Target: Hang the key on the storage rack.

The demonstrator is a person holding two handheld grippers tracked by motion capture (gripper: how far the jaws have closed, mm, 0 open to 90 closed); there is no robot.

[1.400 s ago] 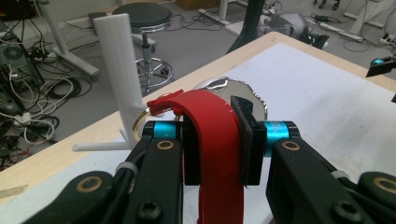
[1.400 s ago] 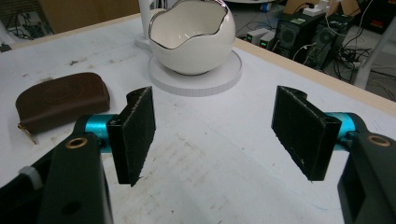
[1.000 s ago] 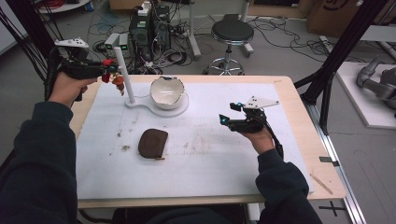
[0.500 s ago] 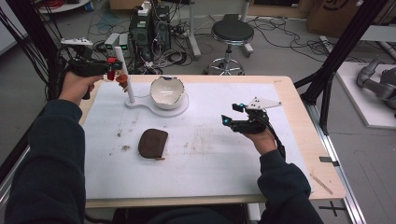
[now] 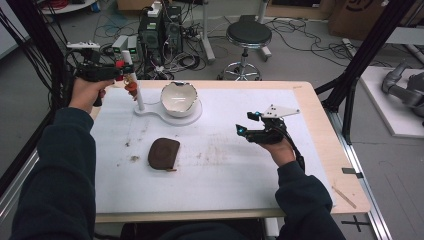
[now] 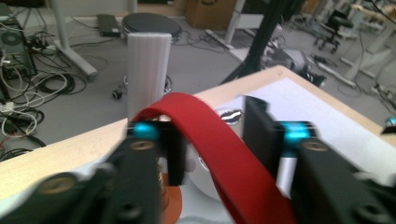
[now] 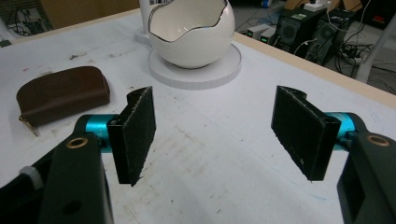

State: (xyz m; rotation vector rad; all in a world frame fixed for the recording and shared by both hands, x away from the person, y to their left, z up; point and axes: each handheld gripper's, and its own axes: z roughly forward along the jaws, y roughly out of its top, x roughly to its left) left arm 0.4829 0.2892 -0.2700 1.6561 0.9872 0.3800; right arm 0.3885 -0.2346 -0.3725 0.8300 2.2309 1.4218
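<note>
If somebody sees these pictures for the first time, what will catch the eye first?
Probably the red strap, looped between the jaws of the left gripper beside the white post at the table's far left; those jaws have just been opening. Next comes the white egg-shaped bowl on its round base, then the brown pouch lying nearer the person.

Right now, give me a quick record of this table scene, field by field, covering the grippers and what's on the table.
left gripper: jaws have just been opening, red strap between them, by the white post
right gripper: open, nothing between the jaws, above the table
white bowl: upright on a round white base at the far side
brown pouch: lying flat near the middle of the white mat
</note>
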